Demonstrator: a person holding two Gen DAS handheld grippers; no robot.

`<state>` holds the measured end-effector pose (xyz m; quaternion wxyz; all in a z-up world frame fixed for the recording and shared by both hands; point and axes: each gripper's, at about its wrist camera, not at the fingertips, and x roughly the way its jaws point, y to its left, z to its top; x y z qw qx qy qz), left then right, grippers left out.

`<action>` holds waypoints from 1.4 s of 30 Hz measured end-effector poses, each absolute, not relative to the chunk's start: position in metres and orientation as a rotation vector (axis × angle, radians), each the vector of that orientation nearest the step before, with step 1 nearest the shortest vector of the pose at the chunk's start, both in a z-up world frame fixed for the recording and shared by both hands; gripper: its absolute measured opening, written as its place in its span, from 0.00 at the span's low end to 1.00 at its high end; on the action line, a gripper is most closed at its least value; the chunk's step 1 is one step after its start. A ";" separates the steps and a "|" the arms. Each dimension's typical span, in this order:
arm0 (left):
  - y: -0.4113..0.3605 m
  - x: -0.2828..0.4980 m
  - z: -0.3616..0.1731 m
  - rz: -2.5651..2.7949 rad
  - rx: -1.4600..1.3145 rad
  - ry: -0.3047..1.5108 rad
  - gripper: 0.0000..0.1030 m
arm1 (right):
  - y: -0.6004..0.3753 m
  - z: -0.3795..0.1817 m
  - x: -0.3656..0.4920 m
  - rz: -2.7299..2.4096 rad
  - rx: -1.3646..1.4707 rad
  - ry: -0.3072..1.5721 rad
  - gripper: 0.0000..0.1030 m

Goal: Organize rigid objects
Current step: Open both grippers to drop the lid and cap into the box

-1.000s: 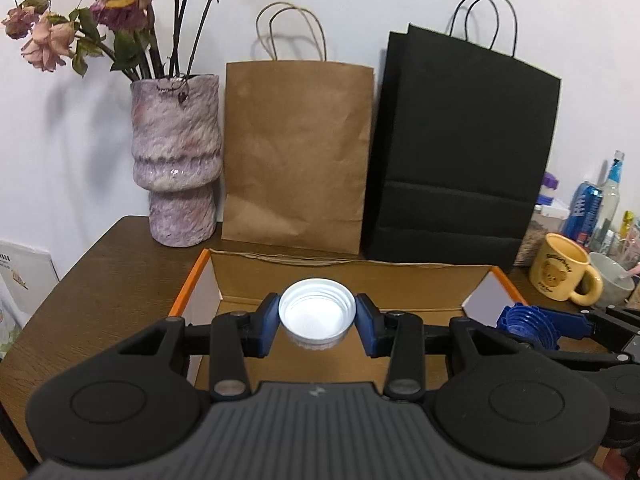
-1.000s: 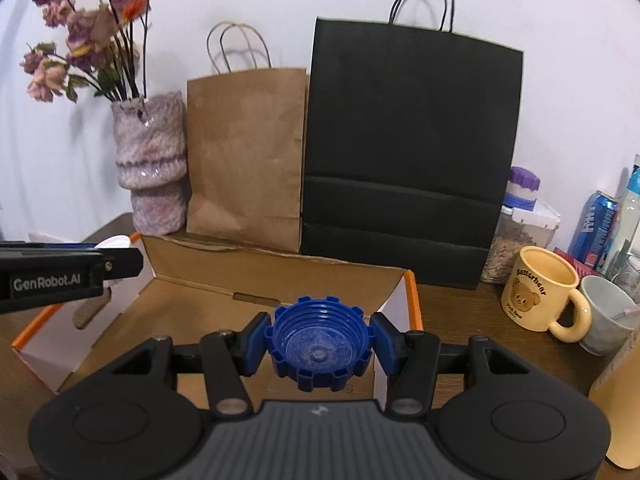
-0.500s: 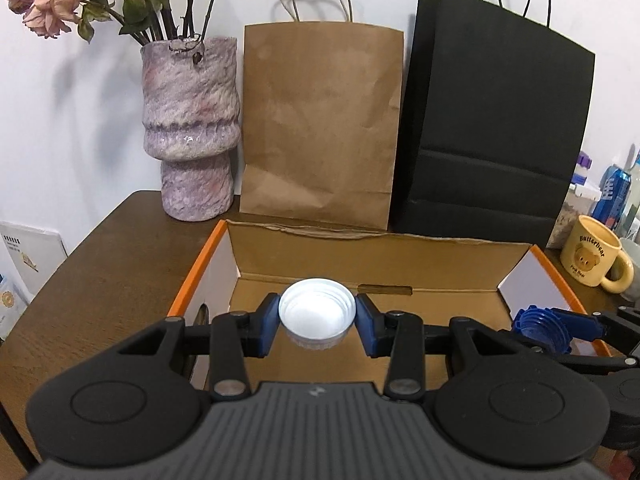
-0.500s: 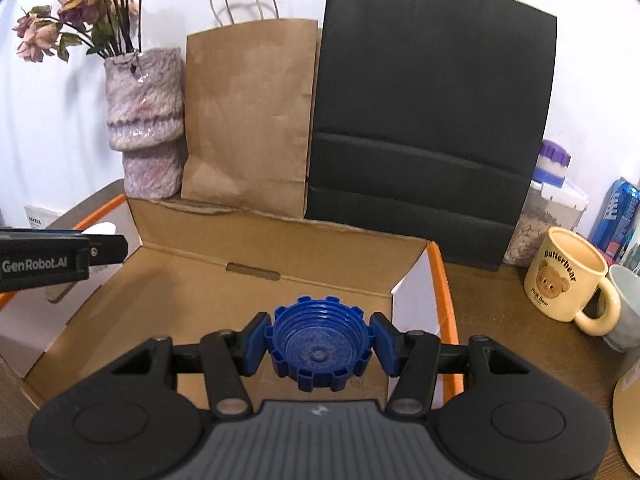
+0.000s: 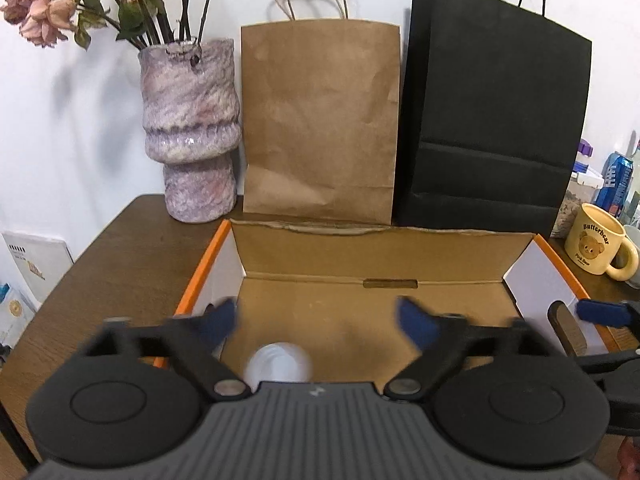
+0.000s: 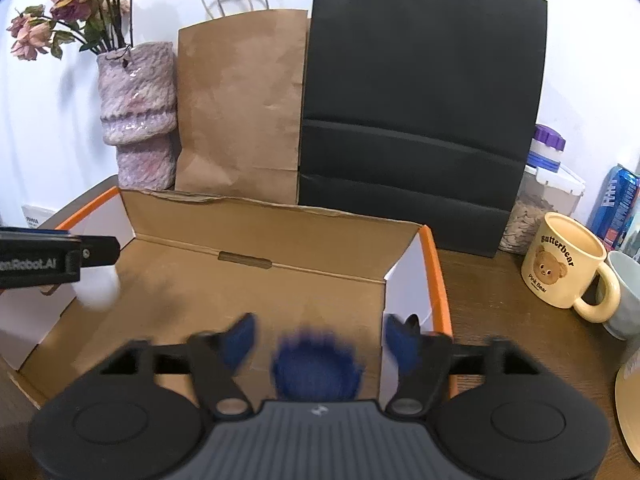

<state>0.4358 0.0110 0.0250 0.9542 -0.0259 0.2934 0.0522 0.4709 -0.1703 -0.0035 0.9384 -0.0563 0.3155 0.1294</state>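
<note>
Over the cardboard box (image 5: 360,256), both jaws opening, white cap (image 5: 279,364) and blue cap (image 6: 316,368) released, previously gripped.

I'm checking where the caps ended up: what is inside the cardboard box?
Inside the cardboard box: a blurred white cap and a blurred blue cap, each free below opening jaws. The gripper bodies cover the box's near floor, so anything there is hidden.

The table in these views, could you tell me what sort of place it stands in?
Probably a home: a wooden table against a white wall, with a vase of dried flowers, paper shopping bags and a bear mug.
</note>
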 end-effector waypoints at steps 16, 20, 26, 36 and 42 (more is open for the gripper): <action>0.009 0.429 0.034 0.100 -0.051 0.560 1.00 | -0.175 0.005 0.463 0.252 -0.130 0.606 1.00; 0.008 0.426 0.040 0.098 -0.053 0.544 1.00 | -0.177 0.008 0.459 0.243 -0.135 0.603 1.00; 0.008 0.418 0.049 0.104 -0.054 0.527 1.00 | -0.181 0.015 0.450 0.237 -0.131 0.593 1.00; 0.001 0.396 0.069 0.109 -0.038 0.500 1.00 | -0.187 0.034 0.424 0.241 -0.124 0.556 1.00; -0.002 0.375 0.082 0.112 -0.034 0.487 1.00 | -0.191 0.049 0.402 0.248 -0.118 0.529 1.00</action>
